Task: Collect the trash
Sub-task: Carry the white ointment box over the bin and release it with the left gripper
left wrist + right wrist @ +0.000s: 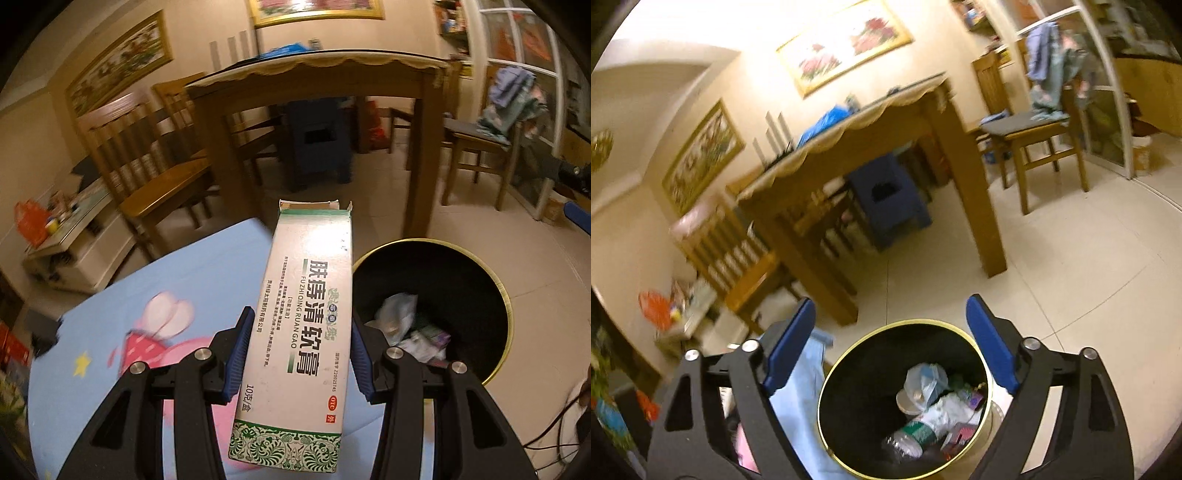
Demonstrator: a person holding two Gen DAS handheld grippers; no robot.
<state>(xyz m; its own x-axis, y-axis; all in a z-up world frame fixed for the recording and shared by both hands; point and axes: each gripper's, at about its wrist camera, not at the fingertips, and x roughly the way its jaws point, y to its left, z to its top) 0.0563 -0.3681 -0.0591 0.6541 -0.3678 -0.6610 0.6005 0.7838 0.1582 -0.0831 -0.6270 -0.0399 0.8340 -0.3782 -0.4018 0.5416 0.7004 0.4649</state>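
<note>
My left gripper [300, 325] is shut on a long white and green ointment box [299, 325], its top flap open, held above the edge of a light blue cartoon tablecloth [155, 295]. A black trash bin with a gold rim [506, 295] stands on the floor just right of the box and holds crumpled wrappers and bags. My right gripper [891, 314] is open and empty, hovering over the same bin [831, 373], where a plastic bottle [912, 432] and a bag lie inside.
A wooden dining table [317, 77] with chairs [147, 166] stands behind, a dark blue stool [317, 144] under it. Another chair [1034, 136] with clothes is at the right. A low cabinet [74, 243] with clutter is at the left. The floor is pale tile [1071, 277].
</note>
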